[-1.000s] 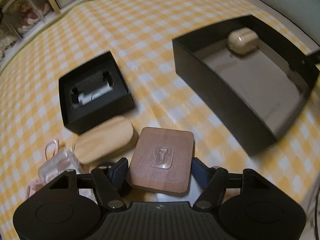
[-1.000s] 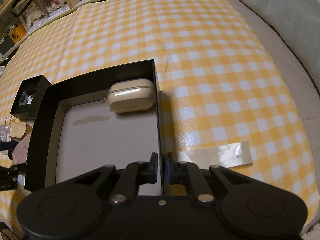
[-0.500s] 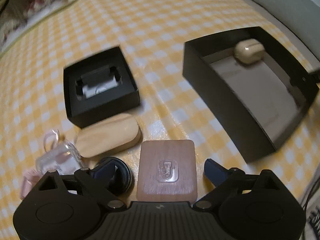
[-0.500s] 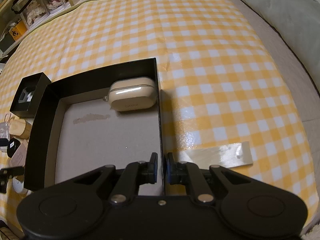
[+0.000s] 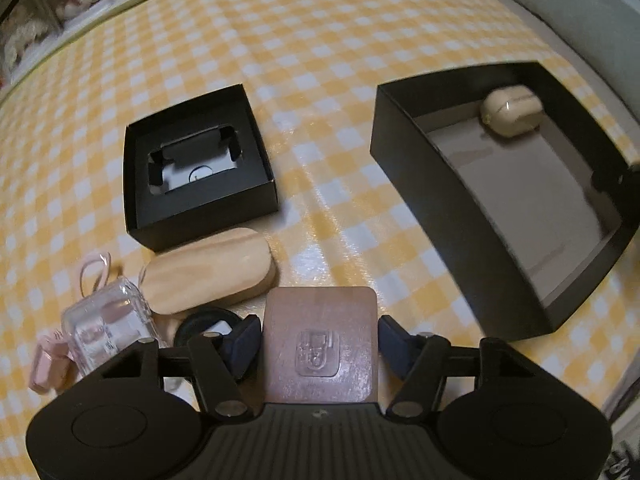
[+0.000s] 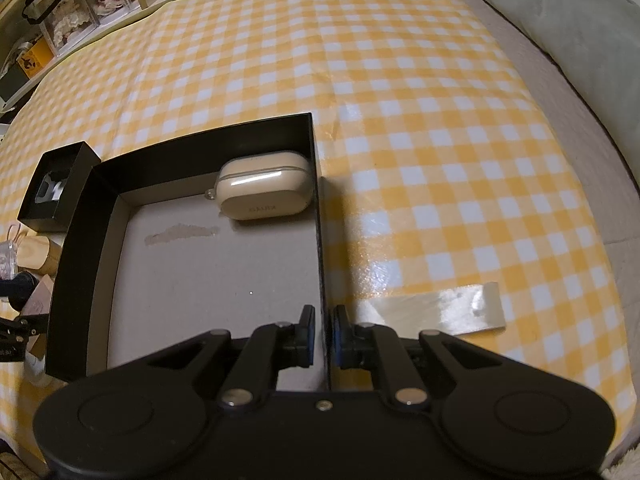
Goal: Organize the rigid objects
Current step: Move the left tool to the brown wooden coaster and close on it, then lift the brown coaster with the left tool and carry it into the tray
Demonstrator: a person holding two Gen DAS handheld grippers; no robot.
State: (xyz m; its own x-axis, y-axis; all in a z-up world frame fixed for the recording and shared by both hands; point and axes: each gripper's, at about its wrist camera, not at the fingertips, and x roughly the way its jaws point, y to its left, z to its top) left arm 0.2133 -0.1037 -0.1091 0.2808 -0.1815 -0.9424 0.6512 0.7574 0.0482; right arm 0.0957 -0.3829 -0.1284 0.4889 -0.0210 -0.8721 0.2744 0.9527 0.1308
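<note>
My left gripper (image 5: 318,342) has its jaws on both sides of a brown square wooden block (image 5: 320,340) with a clear hook stuck on top; the pads touch its edges. My right gripper (image 6: 323,336) is shut on the right wall of a large black open box (image 6: 318,216), which also shows in the left wrist view (image 5: 416,160). A beige earbud case (image 6: 266,190) lies in the box's far right corner and shows in the left wrist view (image 5: 512,110). A light wooden oval case (image 5: 210,276) lies just left of the brown block.
A small black box with a cut-out insert (image 5: 196,164) sits to the left. A clear plastic case (image 5: 106,324), a pink item (image 5: 48,364) and a black ring (image 5: 208,326) lie at lower left. A strip of clear tape (image 6: 440,312) lies on the yellow checked cloth (image 6: 400,100).
My left gripper opened around the brown block half a second ago and has closed in on it again. My right gripper has stayed clamped on the box wall.
</note>
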